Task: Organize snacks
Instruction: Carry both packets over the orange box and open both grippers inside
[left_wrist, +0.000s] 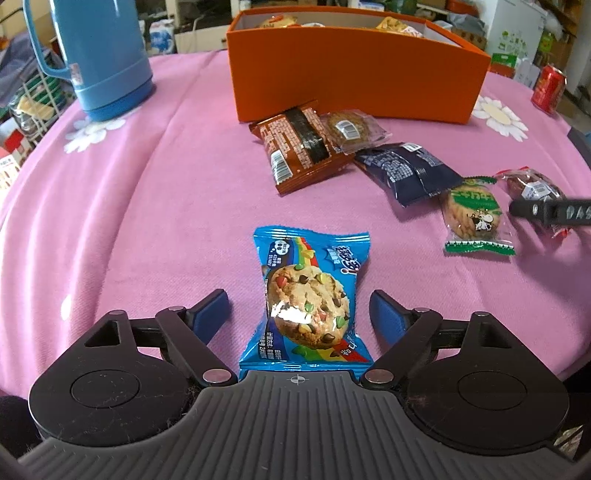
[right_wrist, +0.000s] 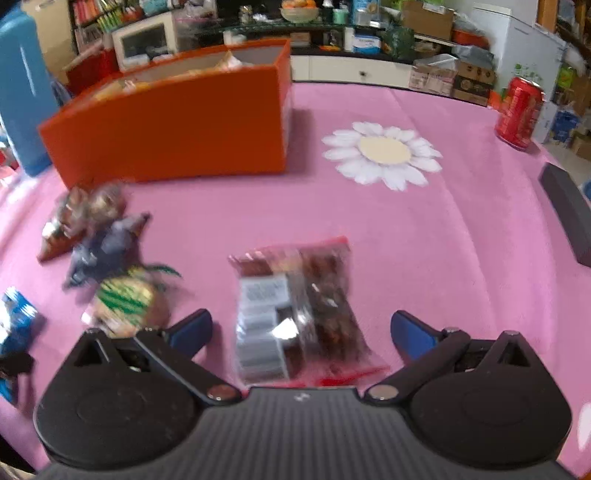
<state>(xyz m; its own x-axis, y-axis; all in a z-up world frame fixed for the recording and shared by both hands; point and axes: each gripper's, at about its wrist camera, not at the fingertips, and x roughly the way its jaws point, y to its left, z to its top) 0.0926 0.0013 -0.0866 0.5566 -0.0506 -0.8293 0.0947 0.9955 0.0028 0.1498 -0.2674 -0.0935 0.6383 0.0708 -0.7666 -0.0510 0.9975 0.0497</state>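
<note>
On the pink cloth near you, the glossy blue cookie packet (left_wrist: 303, 300) lies flat between your left claw's (left_wrist: 298, 308) open jaws, untouched, and the clear red-edged packet (right_wrist: 300, 314) between your right claw's (right_wrist: 301, 330) wide-open ones, so either slick wrapper could slide away if you close off-centre.

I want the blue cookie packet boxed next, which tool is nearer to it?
Left. The left tool straddles the blue cookie packet, jaws open. The right tool sits over the red-edged clear packet, farther right.
</note>
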